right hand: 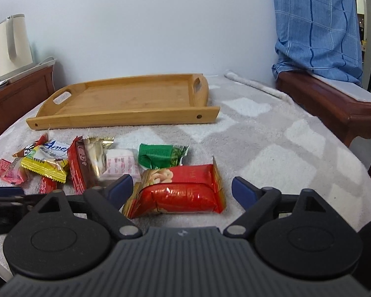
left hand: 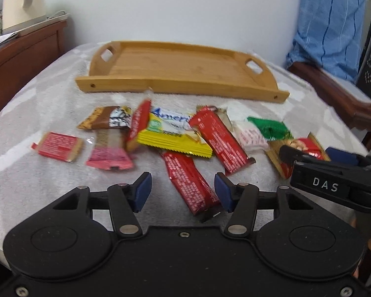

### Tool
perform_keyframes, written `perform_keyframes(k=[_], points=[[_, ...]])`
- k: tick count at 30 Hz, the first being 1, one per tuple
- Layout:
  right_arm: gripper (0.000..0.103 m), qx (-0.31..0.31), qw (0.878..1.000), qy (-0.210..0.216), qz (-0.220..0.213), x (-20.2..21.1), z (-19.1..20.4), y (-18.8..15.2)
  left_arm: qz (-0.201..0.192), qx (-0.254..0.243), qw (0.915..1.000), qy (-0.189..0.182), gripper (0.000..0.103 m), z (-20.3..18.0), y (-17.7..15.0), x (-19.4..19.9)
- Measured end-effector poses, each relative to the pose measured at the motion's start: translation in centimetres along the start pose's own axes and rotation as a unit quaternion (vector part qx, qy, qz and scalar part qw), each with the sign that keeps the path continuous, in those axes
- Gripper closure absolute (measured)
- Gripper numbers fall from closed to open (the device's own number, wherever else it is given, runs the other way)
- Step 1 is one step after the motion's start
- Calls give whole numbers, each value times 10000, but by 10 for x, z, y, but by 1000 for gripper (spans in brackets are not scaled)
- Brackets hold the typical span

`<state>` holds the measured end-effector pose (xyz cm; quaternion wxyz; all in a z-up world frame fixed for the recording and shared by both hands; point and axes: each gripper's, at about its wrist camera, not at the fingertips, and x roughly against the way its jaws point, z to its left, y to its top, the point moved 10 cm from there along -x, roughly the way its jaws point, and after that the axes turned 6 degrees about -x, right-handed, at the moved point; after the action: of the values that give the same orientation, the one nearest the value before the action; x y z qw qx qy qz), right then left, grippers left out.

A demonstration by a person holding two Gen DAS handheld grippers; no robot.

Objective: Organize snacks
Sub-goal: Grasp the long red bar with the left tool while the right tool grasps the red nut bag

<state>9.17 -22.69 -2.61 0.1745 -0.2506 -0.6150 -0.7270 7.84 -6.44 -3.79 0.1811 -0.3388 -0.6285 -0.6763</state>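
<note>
Several wrapped snacks lie in a loose row on a grey-white towel in front of a bare wooden tray (left hand: 180, 87) (right hand: 123, 121). My left gripper (left hand: 183, 191) stands open around the near end of a red bar (left hand: 190, 180). Its right pad touches the wrapper and its left pad is clear of it. My right gripper (right hand: 181, 189) is open wide around a red and gold cookie pack (right hand: 180, 193), with a thin gap at the right pad. In the left wrist view the right gripper (left hand: 314, 154) straddles that same pack (left hand: 304, 146).
A yellow wafer pack (left hand: 170, 136), a green packet (right hand: 160, 156), a second red bar (left hand: 220, 141) and pink packets (left hand: 108, 154) lie close together. Dark wooden furniture (right hand: 334, 104) with a blue cloth flanks the right. A cream kettle (right hand: 12, 44) stands on a cabinet at the left.
</note>
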Motion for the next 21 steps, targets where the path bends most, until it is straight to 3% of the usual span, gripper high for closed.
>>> perform_keyframes(k=[5, 7, 11, 16, 21], points=[[12, 163, 9998, 8, 141, -5, 6, -6, 125, -178, 9997, 137, 50, -10, -3, -15], [16, 181, 9996, 28, 202, -8, 8, -8, 180, -176, 9996, 151, 59, -12, -2, -18], [37, 184, 9995, 31, 247, -8, 10, -11, 182, -36, 9996, 201, 70, -10, 2, -16], [39, 135, 9997, 57, 219, -2, 9, -10, 105, -28, 9998, 147, 77, -7, 5, -3], [39, 38, 9999, 63, -75, 12, 6, -3, -59, -107, 9998, 177, 83, -5, 13, 12]])
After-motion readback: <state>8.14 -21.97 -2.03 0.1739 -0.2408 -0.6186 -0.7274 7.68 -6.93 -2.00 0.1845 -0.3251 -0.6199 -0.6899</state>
